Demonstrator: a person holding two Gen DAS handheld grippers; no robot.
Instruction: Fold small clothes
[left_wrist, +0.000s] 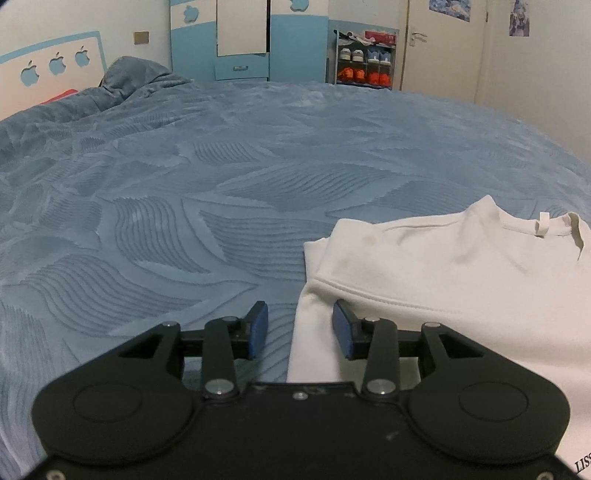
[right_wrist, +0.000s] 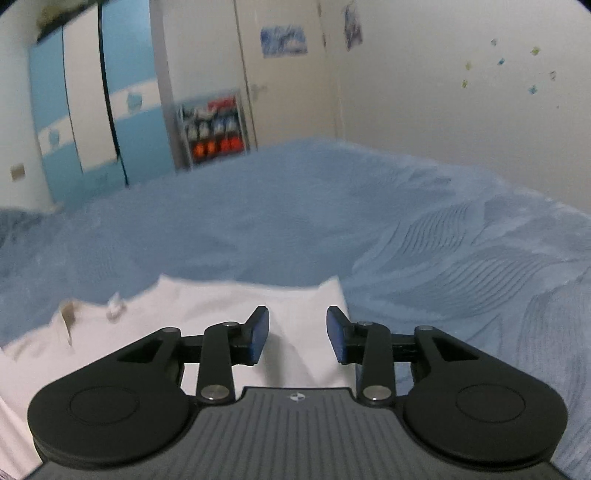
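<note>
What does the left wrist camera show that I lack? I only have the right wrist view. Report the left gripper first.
Observer: The left gripper is open, jaws apart, straddling the left edge of the white shirt, gripping nothing.
Operator: Tell me how that edge lies.
Observer: A stitched hem runs across the shirt just beyond the fingertips, over another layer of the same fabric.
Operator: Give me the collar.
Observer: The collar lies at the shirt's far end, with a small white loop tag standing on it.
Operator: Describe what lies left of the shirt.
Observer: Bare blue bedspread, up to a rumpled grey blanket by the headboard.
</note>
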